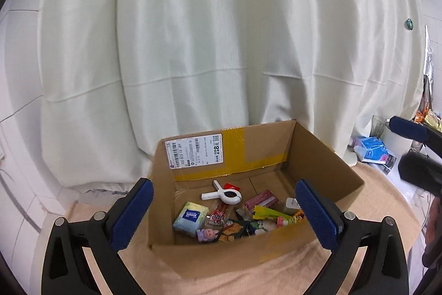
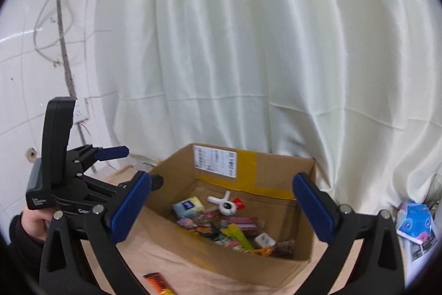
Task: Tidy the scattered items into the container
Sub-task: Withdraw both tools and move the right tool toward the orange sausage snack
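Blue ribbed claw pads (image 1: pixel 317 214), rectangular cardboard box (image 1: pixel 326 165), glossy wrappers (image 1: pixel 265 212)

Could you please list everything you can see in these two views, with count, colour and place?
open brown cardboard box: one, on the tan cloth.
white plastic clip: one, inside the box toward its back.
blue-green tissue pack: one, inside the box.
small purple figure: one, inside the box at its near wall.
mixed colourful snack packets: several, inside the box.
orange-black wrapper: one, on the cloth outside the box.
blue tissue packet: one, right of the box.
pale curtain: one, behind.
left gripper: blue-padded fingers open, empty.
right gripper: open, empty.
hand: one, holding the left gripper.
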{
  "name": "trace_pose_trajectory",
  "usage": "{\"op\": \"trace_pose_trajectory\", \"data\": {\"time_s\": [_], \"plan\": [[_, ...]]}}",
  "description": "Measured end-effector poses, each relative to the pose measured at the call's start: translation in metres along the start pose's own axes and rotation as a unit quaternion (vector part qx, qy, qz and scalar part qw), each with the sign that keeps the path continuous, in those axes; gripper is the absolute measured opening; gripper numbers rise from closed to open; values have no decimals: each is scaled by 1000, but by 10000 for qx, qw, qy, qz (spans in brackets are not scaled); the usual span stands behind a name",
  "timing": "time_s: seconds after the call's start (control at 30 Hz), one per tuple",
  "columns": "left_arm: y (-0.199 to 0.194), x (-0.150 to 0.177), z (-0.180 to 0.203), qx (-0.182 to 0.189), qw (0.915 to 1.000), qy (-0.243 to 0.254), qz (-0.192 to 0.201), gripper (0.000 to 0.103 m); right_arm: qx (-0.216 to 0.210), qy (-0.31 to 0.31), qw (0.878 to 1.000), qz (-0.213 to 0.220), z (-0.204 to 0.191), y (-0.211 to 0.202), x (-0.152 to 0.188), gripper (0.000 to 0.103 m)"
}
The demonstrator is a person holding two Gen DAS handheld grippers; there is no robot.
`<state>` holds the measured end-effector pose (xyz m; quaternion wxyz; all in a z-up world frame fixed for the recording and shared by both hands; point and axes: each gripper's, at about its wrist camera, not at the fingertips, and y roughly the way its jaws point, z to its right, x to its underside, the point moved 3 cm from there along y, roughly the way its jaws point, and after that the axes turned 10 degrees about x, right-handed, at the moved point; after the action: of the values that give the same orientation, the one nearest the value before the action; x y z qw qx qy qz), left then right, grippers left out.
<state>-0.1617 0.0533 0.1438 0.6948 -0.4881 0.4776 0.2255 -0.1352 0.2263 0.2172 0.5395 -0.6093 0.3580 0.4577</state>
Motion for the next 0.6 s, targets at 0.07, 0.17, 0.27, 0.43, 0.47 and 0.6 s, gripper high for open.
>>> {"op": "trace_pose_trajectory", "data": {"time_s": [0.07, 0.17, 0.27, 0.43, 0.47, 0.6], "plan": [[-9, 7, 2, -6, 10000, -29, 29, 103, -89, -86, 9999, -43, -8, -8, 6, 103], [-18, 21, 5, 11, 10000, -62, 20, 103, 6, -314, 9993, -221, -19, -12, 22, 103], [-22, 37, 6, 24, 9999, -114, 6, 103, 29, -456, 9986, -250, -29, -16, 41, 103], [-22, 68, 12, 10, 9999, -153, -39, 103, 37, -256, 9982, -541, -32, -12, 72, 103], [-22, 73, 13, -7, 9999, -154, -50, 103, -15, -215, 9985, -503, -32, -14, 79, 103], [-17, 96, 15, -3, 9996, -232, -132, 103, -26, -126, 9992, -374, -30, -18, 100, 103]]}}
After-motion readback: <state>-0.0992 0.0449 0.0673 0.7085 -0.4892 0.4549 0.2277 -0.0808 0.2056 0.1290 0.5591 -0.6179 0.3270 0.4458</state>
